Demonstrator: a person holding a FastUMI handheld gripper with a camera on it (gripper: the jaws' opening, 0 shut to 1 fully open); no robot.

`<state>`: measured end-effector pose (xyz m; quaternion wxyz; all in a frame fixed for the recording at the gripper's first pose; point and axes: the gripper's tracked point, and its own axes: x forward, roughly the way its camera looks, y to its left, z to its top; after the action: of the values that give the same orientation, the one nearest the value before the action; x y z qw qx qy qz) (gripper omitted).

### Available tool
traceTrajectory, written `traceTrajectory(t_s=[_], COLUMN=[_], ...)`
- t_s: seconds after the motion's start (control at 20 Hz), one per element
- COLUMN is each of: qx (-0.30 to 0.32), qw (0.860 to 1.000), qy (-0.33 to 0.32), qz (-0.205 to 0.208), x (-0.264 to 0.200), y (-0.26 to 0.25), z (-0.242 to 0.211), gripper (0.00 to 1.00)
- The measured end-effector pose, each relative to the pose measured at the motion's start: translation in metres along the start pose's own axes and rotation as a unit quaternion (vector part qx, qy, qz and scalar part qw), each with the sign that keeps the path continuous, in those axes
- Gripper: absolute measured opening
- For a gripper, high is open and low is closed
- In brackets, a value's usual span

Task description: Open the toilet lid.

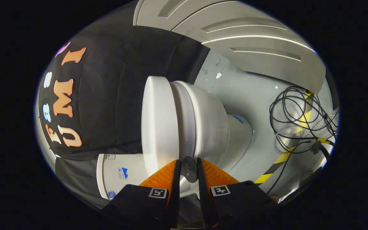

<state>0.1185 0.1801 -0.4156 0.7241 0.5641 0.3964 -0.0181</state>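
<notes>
The view is rolled on its side. A white toilet (203, 121) lies across the middle, with its lid (158, 121) resting flat against the seat and bowl. Its pedestal (240, 134) meets the grey floor, and the tank (123, 174) stands beside the lid's hinge end. My gripper (189, 169) is at the lid's near rim. A small dark round tab (188, 166) sits between the fingertips, and both fingers press against its sides. Where the tab joins the lid is hidden behind the fingers.
A tangle of black cables (299, 118) lies on the grey floor (251, 92) beyond the pedestal, crossing yellow-and-black tape (283, 156). White panelled wall (251, 41) rises past the floor. Black cloth (113, 95) hangs behind the lid.
</notes>
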Motion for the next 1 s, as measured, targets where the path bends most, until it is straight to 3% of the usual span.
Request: traceTrajectory(t_s=[0.05, 0.15, 0.25, 1.0], qx=[0.004, 0.009, 0.017, 0.032], qw=[1.0, 1.0, 0.999, 0.999], qy=[-0.009, -0.009, -0.011, -0.009], qz=[0.003, 0.019, 0.033, 0.032], x=[0.006, 0.002, -0.006, -0.004], y=[0.001, 0.006, 0.011, 0.01], z=[0.004, 0.002, 0.005, 0.003], gripper=[0.24, 0.24, 0.1, 0.08])
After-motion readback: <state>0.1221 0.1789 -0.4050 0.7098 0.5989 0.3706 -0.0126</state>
